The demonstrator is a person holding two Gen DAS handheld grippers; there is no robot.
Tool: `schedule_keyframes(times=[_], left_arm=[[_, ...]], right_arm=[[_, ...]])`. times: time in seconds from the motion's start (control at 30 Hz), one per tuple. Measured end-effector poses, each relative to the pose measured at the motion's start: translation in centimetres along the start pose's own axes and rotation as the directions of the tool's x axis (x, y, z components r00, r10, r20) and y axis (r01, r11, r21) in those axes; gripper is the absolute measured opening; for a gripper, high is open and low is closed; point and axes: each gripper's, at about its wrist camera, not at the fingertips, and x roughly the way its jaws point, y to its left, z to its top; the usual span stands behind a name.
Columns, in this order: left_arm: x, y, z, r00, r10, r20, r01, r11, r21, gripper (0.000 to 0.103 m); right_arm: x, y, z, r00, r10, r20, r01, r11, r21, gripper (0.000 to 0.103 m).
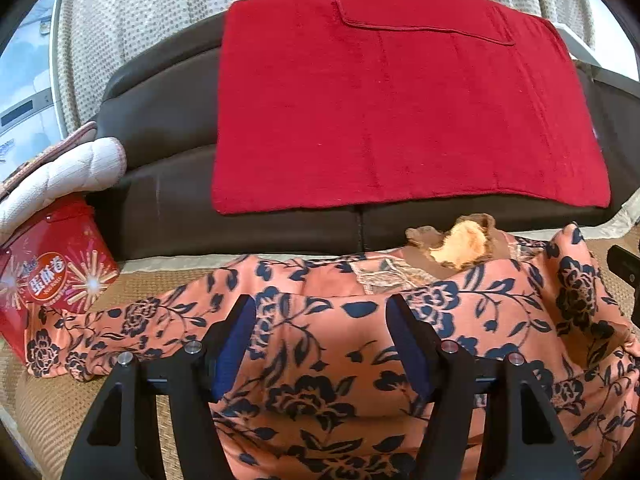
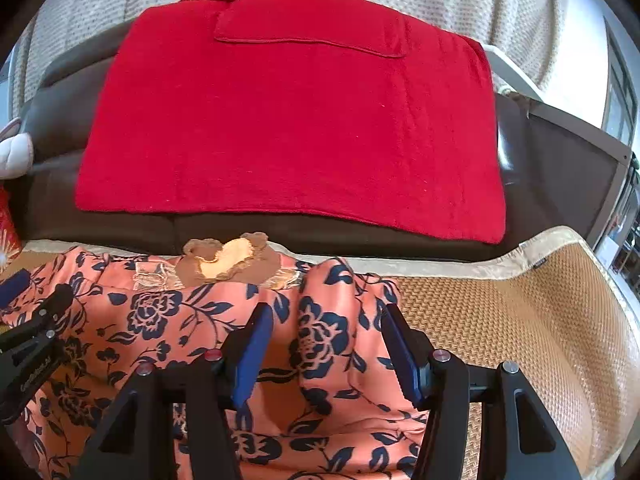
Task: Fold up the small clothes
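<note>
Your left hand-held gripper (image 1: pixel 320 344) and right hand-held gripper (image 2: pixel 326 352) both hover open over the floral garment (image 1: pixel 320 380), which lies rumpled on the woven mat (image 2: pixel 500 320) below the red towel (image 1: pixel 400 112). Pinch the raised ridge nearest the right one, then draw it flat before folding.

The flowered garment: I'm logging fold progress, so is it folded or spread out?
Spread out, not folded: the flowered garment lies rumpled across the woven mat, with ridges bunched on its right side.

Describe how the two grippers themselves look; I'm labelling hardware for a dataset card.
Both the left gripper and the right gripper are matte black, with angular triangular cut-out frames, silver round bolt heads and two blue-padded fingers. White lettering marks the left one's side. No cables or sleeves show.
</note>
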Motion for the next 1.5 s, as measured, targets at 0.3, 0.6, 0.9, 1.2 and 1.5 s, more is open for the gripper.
schedule_keyframes(times=[0.3,0.6,0.9,1.2,1.5], left_arm=[[-0.3,3.5,0.2,0.992,0.129,0.004,-0.129,0.989,-0.070,0.068],[-0.6,5.6,0.2,0.992,0.125,-0.032,-0.128,0.984,-0.126,0.073],[-0.7,5.7,0.1,0.990,0.134,-0.045,-0.138,0.984,-0.108,0.073],[-2.0,9.0,0.1,0.969,0.246,-0.023,-0.245,0.943,-0.227,0.073],[-2.3,11.3,-0.3,0.958,0.283,-0.045,-0.283,0.910,-0.303,0.073]], right_arm=[[0.7,1.2,-0.3,0.996,0.077,-0.047,-0.076,0.997,0.021,0.061],[1.7,2.5,-0.8,0.985,0.145,-0.096,-0.140,0.988,0.058,0.061],[2.3,3.3,-0.9,0.981,0.158,-0.117,-0.151,0.987,0.063,0.061],[2.6,3.5,-1.0,0.979,0.161,-0.125,-0.153,0.986,0.074,0.061],[2.7,4.0,-1.1,0.978,0.165,-0.129,-0.157,0.985,0.068,0.061]])
